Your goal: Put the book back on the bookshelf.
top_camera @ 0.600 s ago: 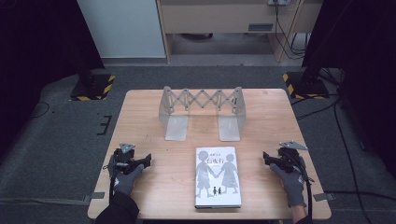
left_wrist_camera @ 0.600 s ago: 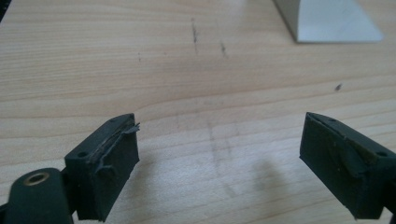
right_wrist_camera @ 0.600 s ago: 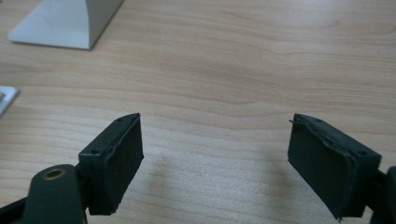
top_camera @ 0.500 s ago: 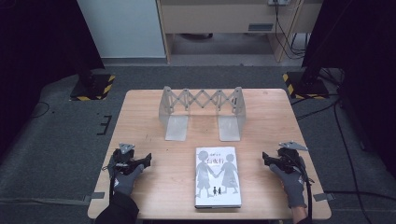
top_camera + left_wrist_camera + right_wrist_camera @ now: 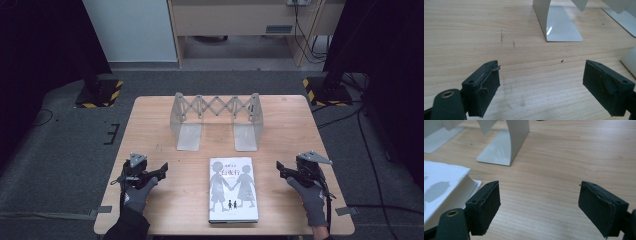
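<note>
Both sets of jaws stand wide apart over the wooden surface (image 5: 150, 125), holding nothing. The book (image 5: 233, 189) lies flat between the left gripper (image 5: 159, 170) and right gripper (image 5: 283, 169); beyond both stands the expanding metal bookend rack (image 5: 216, 116).

surface (image 5: 150, 130): pale wood grain | book (image 5: 233, 189): white-grey cover, two dark grey silhouettes hand in hand | bookend rack (image 5: 215, 120) beyond book: light grey metal | both grippers' pads (image 5: 485, 85): black | gloves (image 5: 137, 195): grey | floor (image 5: 65, 145) around surface: dark grey carpet
</note>
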A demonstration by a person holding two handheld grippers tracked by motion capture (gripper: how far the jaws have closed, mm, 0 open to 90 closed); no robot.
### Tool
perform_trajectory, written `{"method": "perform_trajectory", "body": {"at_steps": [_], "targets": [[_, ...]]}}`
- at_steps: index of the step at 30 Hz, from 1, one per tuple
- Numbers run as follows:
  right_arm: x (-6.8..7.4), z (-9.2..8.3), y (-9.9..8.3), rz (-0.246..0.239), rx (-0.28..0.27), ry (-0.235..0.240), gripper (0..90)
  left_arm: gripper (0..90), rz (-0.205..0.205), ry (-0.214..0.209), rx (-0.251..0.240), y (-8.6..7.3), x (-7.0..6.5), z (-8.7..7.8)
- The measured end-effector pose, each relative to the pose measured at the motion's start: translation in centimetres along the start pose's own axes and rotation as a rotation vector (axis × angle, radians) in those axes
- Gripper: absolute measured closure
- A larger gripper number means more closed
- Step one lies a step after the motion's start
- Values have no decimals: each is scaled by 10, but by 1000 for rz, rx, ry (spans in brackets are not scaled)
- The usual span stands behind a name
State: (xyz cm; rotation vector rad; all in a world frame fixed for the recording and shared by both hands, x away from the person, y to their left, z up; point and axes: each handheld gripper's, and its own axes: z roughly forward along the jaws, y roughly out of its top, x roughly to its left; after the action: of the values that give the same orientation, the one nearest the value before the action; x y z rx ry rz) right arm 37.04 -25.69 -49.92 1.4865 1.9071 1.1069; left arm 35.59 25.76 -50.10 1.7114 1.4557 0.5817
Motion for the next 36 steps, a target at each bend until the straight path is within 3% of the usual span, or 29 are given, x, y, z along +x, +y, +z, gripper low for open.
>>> {"method": "perform_trajectory", "body": {"at_steps": [6, 16, 36], "targets": [[9, -7, 4, -19, -27, 42, 181, 131, 3, -45, -30, 3, -13, -5], [31, -10, 8, -55, -39, 96, 176, 136, 73, -123, -34, 4, -47, -6], [68, -1, -4, -76, -10, 200, 205, 139, 135, -203, 1, -3, -89, 5]]}}
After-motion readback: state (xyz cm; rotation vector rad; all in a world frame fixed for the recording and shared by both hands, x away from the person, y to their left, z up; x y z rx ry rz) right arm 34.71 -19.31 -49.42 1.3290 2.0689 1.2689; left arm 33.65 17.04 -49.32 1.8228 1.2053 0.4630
